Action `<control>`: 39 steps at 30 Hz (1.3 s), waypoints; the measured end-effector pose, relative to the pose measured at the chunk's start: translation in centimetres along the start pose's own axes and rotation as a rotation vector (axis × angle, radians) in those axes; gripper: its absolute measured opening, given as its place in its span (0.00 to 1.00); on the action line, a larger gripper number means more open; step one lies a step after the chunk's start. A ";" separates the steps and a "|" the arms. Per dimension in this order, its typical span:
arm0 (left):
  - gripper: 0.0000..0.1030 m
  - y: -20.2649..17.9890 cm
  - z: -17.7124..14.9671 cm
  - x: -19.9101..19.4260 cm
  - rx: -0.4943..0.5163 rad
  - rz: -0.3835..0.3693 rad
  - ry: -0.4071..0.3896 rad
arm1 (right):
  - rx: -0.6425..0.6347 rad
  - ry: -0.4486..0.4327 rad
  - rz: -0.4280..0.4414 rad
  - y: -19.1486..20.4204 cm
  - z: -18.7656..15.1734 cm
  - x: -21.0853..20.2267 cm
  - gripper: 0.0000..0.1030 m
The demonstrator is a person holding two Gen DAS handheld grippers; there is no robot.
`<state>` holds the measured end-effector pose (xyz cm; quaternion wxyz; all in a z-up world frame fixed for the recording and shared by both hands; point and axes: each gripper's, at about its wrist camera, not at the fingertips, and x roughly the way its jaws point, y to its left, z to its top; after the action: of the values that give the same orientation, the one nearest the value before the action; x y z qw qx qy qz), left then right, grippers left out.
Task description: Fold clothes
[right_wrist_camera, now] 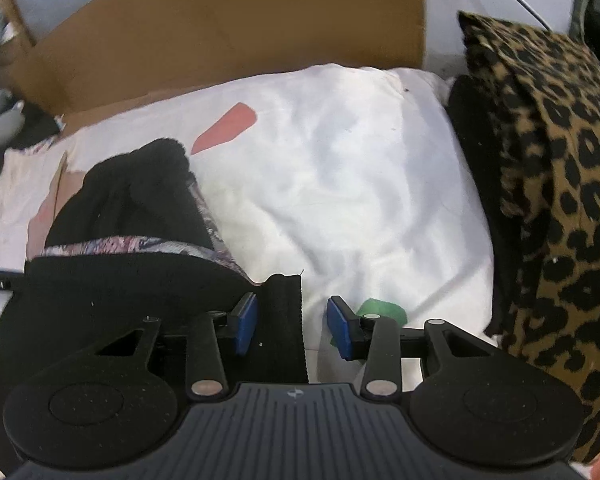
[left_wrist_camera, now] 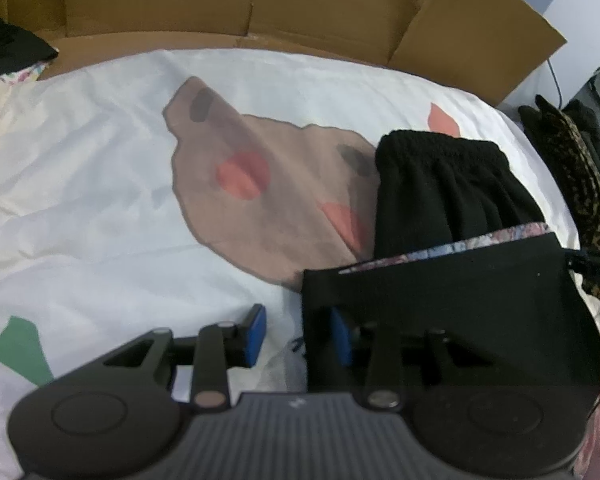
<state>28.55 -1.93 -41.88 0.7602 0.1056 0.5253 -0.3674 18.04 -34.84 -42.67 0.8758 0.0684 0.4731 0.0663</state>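
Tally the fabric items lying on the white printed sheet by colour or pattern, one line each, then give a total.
Black: 1, the black garment with a floral lining, spread between both grippers.
Leopard print: 1, the leopard-print cloth at the sheet's right edge.
Total: 2 on the white sheet. Darker fabric under the leopard piece and at the far left is too unclear to count.

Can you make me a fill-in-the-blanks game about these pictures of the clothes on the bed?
1. The garment being folded is mostly ____ in colour.
2. The cushion at the right has a ____ print.
3. Behind the white bed cover stands a sheet of brown ____.
4. The pads on the right gripper are ____.

Missing words: black; leopard; cardboard; blue
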 end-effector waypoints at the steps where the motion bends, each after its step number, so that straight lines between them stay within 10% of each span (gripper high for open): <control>1: 0.38 0.0 0.0 0.0 0.001 0.002 -0.001 | -0.012 -0.001 0.000 0.1 0.0 0.1 0.45; 18: 0.28 -2.0 0.1 0.9 0.105 0.056 -0.031 | -0.117 -0.012 0.035 1.1 -0.5 0.7 0.15; 39: 0.29 -3.6 1.8 2.3 0.235 0.018 0.002 | -0.094 0.011 0.054 0.6 -0.3 1.0 0.15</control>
<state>27.85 -6.48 -42.37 0.7453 0.1991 0.4785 -0.4195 18.35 -34.04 -43.58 0.8732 0.0398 0.4725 0.1126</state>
